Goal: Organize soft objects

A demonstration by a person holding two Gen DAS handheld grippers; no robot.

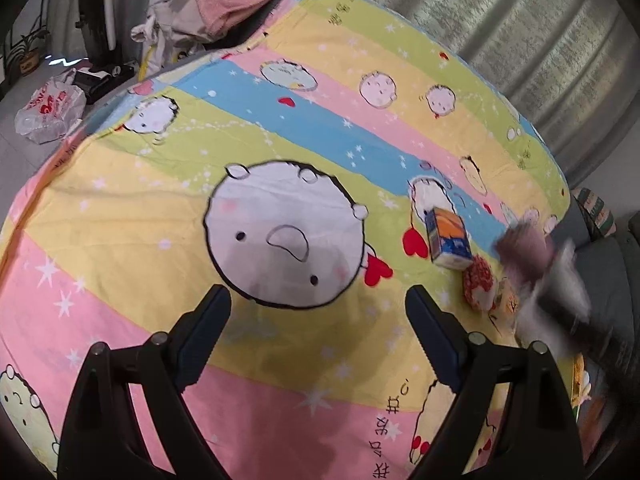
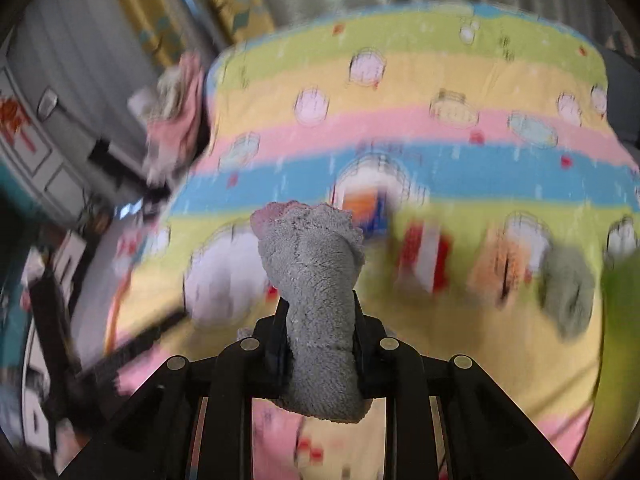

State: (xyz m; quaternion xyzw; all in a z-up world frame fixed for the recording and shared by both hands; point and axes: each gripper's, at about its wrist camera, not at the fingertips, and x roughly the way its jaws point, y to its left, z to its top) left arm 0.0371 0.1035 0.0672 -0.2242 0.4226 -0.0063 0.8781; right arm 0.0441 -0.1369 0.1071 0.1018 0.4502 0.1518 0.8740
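Grey fleecy cloth (image 2: 316,300) pinched mid-length in right gripper (image 2: 318,312), long axis running straight out along the fingers, lifted off striped bedsheet (image 2: 440,64). Left gripper (image 1: 318,300) wide open, empty, well aside; tissue pack (image 1: 448,242) and red pouch (image 1: 478,282) lying nearer the right.

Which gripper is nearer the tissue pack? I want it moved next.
Right. In the left wrist view the right gripper, clamped on a grey fuzzy cloth, blurs beside the tissue pack; the left gripper hovers farther off.
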